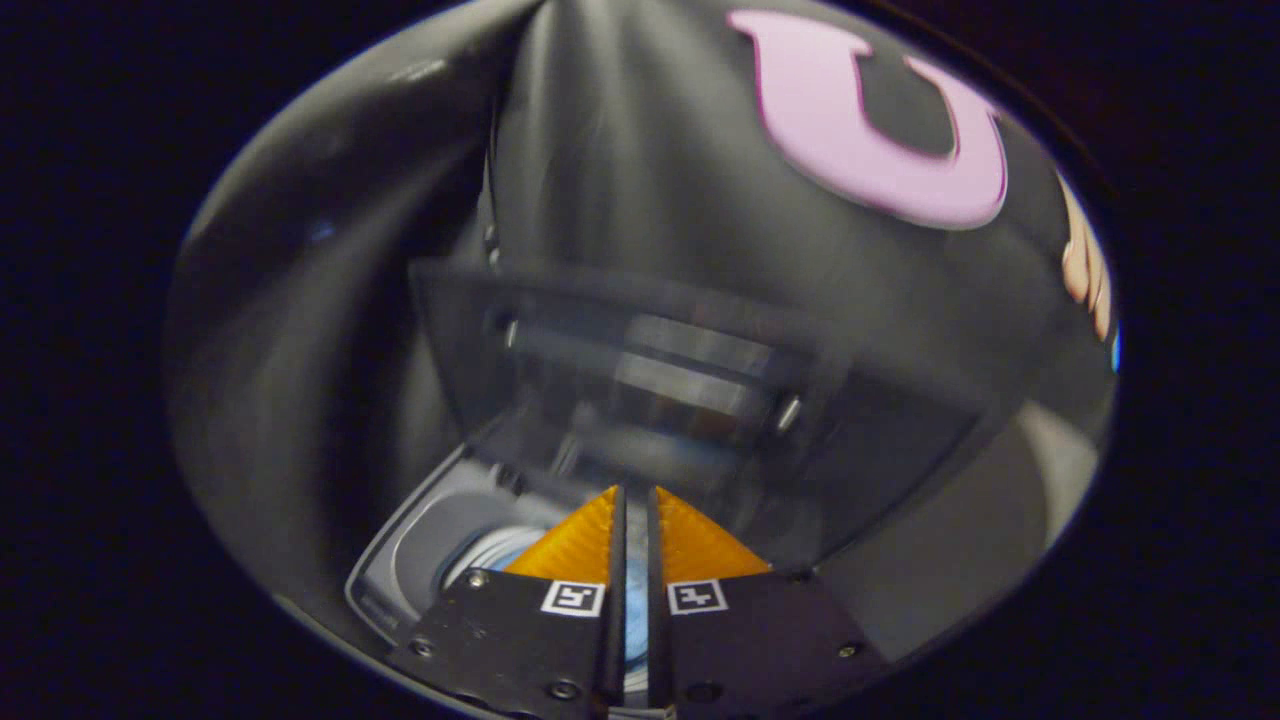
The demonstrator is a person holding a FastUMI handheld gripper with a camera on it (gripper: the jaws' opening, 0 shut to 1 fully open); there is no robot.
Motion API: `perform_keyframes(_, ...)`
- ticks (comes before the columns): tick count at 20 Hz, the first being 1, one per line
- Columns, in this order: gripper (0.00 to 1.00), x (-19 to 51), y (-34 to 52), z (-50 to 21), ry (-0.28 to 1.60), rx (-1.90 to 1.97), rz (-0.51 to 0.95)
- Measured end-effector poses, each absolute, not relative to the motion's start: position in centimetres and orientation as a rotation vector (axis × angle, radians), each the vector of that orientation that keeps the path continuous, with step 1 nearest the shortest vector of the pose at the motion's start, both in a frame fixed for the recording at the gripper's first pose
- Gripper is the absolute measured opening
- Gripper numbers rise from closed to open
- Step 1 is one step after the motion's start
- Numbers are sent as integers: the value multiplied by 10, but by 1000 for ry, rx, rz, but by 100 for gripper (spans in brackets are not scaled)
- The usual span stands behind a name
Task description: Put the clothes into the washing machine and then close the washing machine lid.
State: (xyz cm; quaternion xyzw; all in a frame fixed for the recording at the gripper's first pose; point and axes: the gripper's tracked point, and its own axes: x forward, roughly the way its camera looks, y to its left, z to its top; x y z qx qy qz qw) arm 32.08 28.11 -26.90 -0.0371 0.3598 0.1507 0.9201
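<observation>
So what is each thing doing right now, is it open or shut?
washing machine lid: open, raised up just beyond the fingers, see-through.
washing machine: top opening uncovered, drum showing below the fingers.
gripper: fingers nearly shut, a thin gap between them, nothing seen held.

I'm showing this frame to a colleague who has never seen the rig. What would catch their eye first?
Probably the gripper, its two fingers nearly together with just a thin gap and nothing visibly held between them. Just beyond them stands the washing machine's translucent lid, raised and tilted up, blurred in this frame. Below and beside the fingers the machine's open drum shows, with something pale blue inside.
</observation>
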Motion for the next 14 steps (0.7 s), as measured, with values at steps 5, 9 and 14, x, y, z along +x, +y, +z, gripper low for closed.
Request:
perform_keyframes(5, 8, 338, 288, -246, 569, -82, 312)
perform_keyframes(9, 12, 375, 274, -154, 350, -41, 248)
perform_keyframes(14, 47, 410, 256, -82, 217, -64, 183)
